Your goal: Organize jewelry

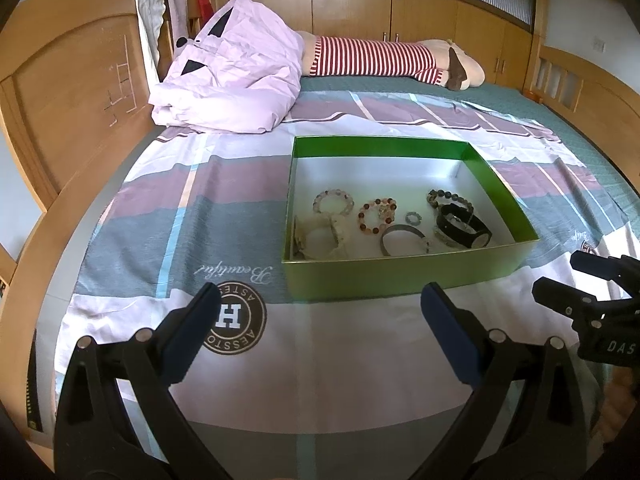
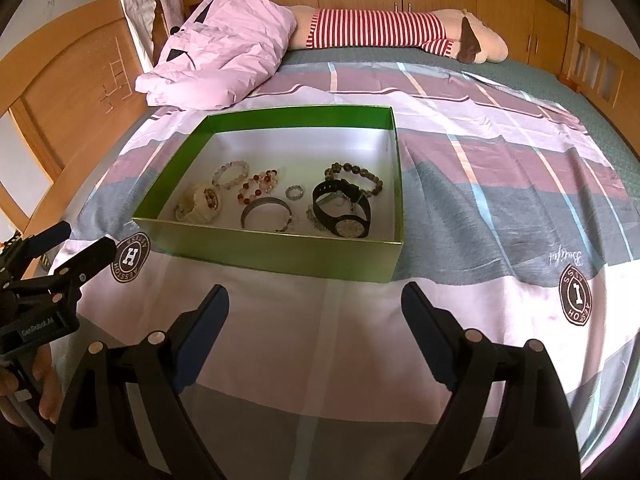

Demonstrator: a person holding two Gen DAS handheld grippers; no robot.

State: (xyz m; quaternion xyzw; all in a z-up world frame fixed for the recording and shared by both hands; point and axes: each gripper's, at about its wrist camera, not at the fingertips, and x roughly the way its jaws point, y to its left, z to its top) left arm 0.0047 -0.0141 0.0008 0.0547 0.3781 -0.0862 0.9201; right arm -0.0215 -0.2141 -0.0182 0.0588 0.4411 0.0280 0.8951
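A green box [image 1: 400, 272] [image 2: 272, 252] with a white inside lies on the bed. In it are a cream watch [image 1: 320, 236] [image 2: 199, 202], a black watch [image 1: 466, 226] [image 2: 342, 208], a pale bead bracelet [image 1: 333, 201] [image 2: 230, 173], a red bead bracelet [image 1: 376, 216] [image 2: 258, 186], a dark bead bracelet [image 1: 448, 198] [image 2: 354, 174], a metal bangle [image 1: 402, 238] [image 2: 264, 212] and a small ring [image 1: 413, 218] [image 2: 293, 192]. My left gripper [image 1: 320, 308] is open and empty, just in front of the box. My right gripper [image 2: 316, 304] is open and empty, also short of the box.
The bed has a checked sheet [image 1: 224, 208]. A folded pink garment [image 1: 232, 76] and a striped plush toy [image 1: 376, 58] lie at the far side. A wooden headboard [image 1: 68, 92] stands at the left. The other gripper shows at each view's edge [image 1: 600, 308] [image 2: 44, 276].
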